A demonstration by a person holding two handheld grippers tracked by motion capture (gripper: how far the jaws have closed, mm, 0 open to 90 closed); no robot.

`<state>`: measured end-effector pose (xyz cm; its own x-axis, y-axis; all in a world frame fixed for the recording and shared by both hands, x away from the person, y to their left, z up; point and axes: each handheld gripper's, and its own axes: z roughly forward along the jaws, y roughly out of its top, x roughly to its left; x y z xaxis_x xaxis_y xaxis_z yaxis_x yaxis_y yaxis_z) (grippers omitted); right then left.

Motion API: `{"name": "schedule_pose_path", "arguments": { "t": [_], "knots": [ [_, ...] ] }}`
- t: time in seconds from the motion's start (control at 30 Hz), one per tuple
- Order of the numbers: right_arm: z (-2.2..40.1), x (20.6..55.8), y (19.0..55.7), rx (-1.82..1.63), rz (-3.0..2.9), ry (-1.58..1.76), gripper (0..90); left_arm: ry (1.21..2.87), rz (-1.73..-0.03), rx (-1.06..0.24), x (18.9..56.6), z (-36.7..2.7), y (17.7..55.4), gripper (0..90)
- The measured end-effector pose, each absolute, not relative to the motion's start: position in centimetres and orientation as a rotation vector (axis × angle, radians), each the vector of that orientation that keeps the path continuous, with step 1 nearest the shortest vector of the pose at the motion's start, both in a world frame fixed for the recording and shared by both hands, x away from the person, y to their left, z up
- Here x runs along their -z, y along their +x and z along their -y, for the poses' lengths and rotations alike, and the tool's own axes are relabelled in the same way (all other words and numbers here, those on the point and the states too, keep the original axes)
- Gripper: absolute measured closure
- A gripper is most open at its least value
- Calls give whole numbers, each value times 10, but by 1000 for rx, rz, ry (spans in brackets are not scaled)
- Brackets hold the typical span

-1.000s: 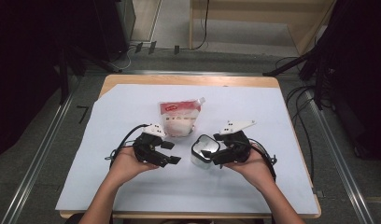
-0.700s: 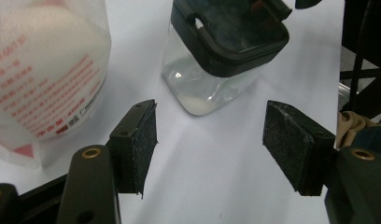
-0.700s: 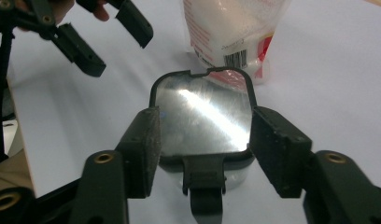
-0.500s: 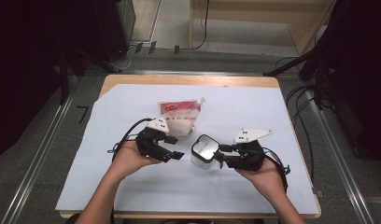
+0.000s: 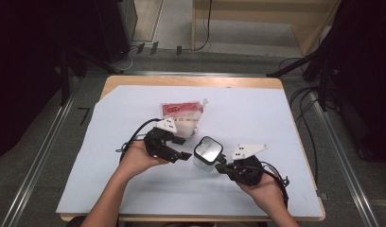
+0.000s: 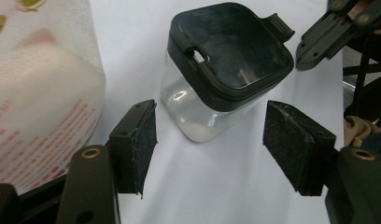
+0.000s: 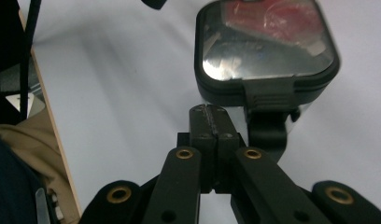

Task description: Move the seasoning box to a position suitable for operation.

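Inside jar (image 6: 226, 70), little white powder (image 6: 200, 133)

No legible text (pouch (image 5: 182, 117) print blurred)

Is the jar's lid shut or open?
Shut. The black lid sits flat all round on the clear jar, its tab down at the rim.

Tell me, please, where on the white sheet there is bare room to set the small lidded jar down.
The white sheet lies bare right of the red-and-white pouch up to its far right corner, along its left side, and along the near edge between the forearms. It is crowded mid-table, where the pouch, jar, left tongs and right tongs bunch.
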<state>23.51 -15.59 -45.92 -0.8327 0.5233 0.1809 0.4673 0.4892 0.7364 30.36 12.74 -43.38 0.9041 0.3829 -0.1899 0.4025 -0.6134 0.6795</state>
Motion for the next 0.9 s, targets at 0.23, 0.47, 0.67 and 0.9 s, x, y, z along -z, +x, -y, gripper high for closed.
{"name": "schedule_pose_path", "arguments": {
  "t": [0.23, 0.47, 0.67, 0.9],
  "knots": [
    [156, 473, 239, -1249, -2676, 907, 900, 2284, -560, 47, 438, -123, 303, 350],
    [160, 479, 243, -1250, -2681, 927, 900, 2282, -563, 53, 440, -121, 304, 351],
    [172, 480, 250, -1250, -2657, 973, 900, 2270, -555, 57, 439, -117, 303, 350],
    [185, 482, 259, -1251, -2637, 1043, 900, 2281, -546, 44, 440, -112, 302, 328]
  ]
}}
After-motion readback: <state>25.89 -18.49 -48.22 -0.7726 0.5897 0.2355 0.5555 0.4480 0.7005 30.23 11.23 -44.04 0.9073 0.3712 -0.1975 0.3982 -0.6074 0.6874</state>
